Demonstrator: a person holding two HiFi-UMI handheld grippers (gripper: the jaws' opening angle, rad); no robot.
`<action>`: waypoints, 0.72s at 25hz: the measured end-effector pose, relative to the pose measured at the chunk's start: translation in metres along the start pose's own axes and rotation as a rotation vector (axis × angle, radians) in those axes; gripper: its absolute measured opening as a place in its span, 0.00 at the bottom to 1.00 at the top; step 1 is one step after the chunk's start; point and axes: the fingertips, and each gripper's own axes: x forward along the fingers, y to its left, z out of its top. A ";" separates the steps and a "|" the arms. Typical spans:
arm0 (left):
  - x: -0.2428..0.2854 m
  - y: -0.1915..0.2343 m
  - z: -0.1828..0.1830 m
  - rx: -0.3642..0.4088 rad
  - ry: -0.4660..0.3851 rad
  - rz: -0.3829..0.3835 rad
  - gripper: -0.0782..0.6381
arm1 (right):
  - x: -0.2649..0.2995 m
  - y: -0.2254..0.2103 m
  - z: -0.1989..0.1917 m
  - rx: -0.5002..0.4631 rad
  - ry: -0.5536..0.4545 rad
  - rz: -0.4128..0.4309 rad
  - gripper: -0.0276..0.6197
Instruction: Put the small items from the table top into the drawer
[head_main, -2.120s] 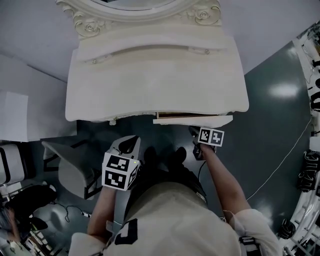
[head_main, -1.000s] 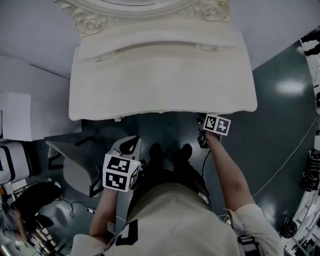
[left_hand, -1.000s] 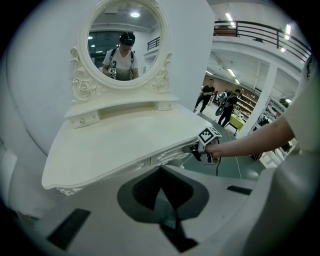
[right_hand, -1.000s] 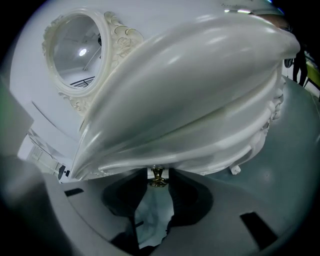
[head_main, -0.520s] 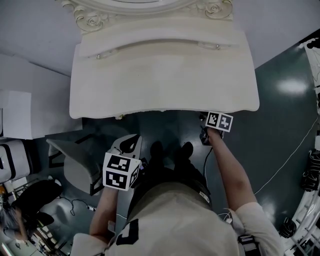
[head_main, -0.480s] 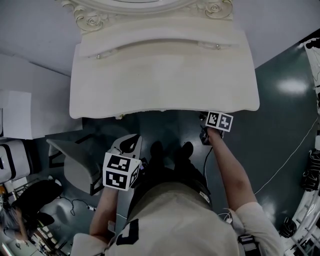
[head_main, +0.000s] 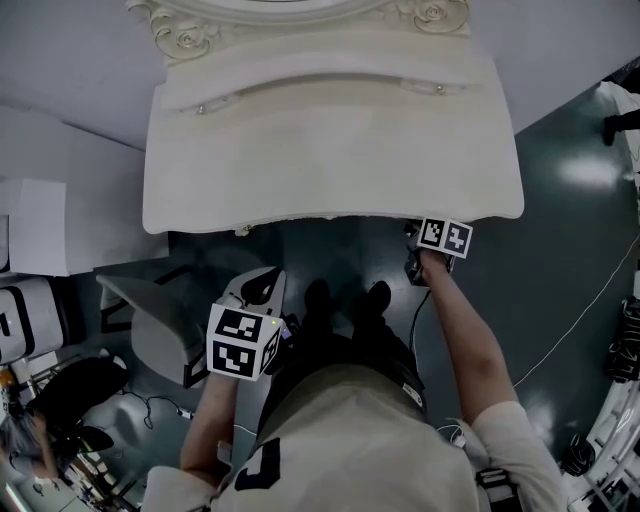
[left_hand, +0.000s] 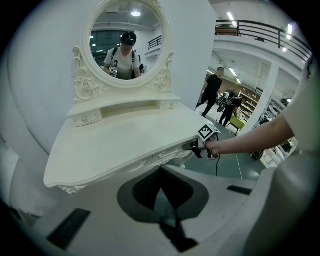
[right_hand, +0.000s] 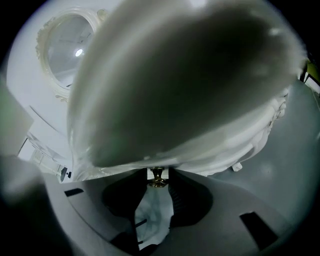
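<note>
While left tool (left_hand: 162, 192) hangs shut, empty, right tool (right_hand: 158, 175) clasps one gold drawer knob (right_hand: 157, 181)

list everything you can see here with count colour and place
dressing table: 1, cream, centre
drawer: 1, cream, table's right front, shut
mirror: 1, oval, cream frame, on the table's back
knob: 1, brass, on the drawer
chair: 1, grey, floor at left
cable: 1, white, floor at right
bystanders: 2, dark clothes, far background
shoes: 2, black, below the table edge
left tongs: 1, grey, shut, empty, held low
right tongs: 1, grey, closed on the knob
</note>
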 end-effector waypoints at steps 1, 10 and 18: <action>-0.001 0.000 0.000 0.002 -0.001 0.000 0.18 | 0.000 0.000 0.000 0.000 0.003 0.001 0.26; -0.013 0.005 -0.008 -0.004 -0.013 0.011 0.18 | -0.004 0.001 0.001 -0.033 0.014 -0.015 0.27; -0.025 0.017 -0.011 -0.022 -0.052 0.014 0.18 | -0.023 0.008 -0.017 -0.053 0.034 -0.004 0.30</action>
